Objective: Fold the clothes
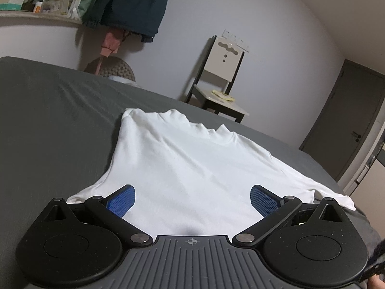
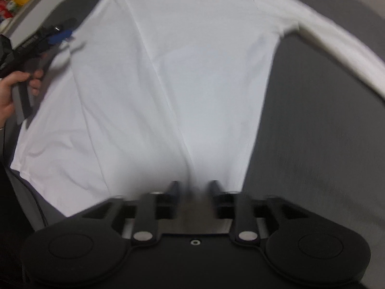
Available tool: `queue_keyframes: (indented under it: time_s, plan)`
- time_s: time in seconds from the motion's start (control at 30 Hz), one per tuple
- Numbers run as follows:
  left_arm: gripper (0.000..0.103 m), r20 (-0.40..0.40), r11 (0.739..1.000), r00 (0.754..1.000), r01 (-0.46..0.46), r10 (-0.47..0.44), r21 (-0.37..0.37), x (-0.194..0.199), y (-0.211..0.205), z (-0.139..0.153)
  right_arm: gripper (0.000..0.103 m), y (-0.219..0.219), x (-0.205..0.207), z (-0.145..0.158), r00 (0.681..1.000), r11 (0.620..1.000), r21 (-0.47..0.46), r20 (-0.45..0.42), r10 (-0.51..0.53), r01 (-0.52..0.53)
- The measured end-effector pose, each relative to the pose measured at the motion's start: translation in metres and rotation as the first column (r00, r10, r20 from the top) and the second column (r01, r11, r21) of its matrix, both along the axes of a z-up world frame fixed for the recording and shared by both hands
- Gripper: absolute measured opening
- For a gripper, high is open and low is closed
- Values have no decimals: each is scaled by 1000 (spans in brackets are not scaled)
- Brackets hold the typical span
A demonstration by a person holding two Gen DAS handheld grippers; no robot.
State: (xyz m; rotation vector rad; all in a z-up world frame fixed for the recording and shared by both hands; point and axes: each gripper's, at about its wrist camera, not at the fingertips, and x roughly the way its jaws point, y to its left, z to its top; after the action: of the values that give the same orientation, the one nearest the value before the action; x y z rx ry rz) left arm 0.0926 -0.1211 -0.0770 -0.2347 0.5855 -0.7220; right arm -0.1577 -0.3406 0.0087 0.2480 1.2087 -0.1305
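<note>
A white long-sleeved shirt (image 1: 182, 168) lies spread flat on the dark grey bed (image 1: 48, 125). My left gripper (image 1: 192, 201) hovers low over the shirt's near edge. It is open wide, its blue pads (image 1: 120, 202) far apart with nothing between them. In the right wrist view the shirt (image 2: 168, 84) fills the frame, with one sleeve (image 2: 341, 45) stretched out to the right. My right gripper (image 2: 193, 187) sits at the hem with its fingers close together, and a crease in the cloth runs into them. The picture is blurred. A hand (image 2: 9, 91) holds the left gripper (image 2: 60, 35) at the shirt's left edge.
A chair (image 1: 221, 84) stands beyond the bed, with a grey door (image 1: 349, 125) to its right. Jackets (image 1: 127, 2) hang at the upper left beside a shelf of boxes (image 1: 36, 2). Bare grey sheet (image 2: 312, 132) lies to the right of the shirt.
</note>
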Motion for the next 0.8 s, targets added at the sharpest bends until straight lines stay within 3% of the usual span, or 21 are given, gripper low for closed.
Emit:
queue_keyframes:
  time_s: [0.17,0.27,0.33,0.57,0.6,0.67,0.7,0.8]
  plan:
    - [103,-7,1000,1000,-16,16,-27,2,4,3,36,13,36,24,981,979,203,181,-72,34]
    - [103,-25,999,1000,-18,17,-47,4,6,1,36,23,70,11,954,899,427,217,-208,99]
    - [103,-30,999,999,-16,15,-42,4,6,-1,35,29,90,-6,942,855,496,191,-277,151]
    - [103,-30,997,999,-39,37,-73,9,11,2,35,40,115,-50,890,738,624,145,-432,257]
    - [103,-34,996,999,-42,39,-78,10,11,2,34,43,117,-52,885,732,629,147,-442,261]
    - [103,-42,995,998,-44,40,-86,12,12,0,14,47,122,-55,882,741,616,151,-445,268]
    - [103,-47,995,998,-44,40,-89,12,12,-1,10,49,124,-56,882,744,611,153,-447,271]
    - [103,-52,995,998,-44,40,-94,14,12,-2,4,50,126,-57,877,746,606,158,-454,276]
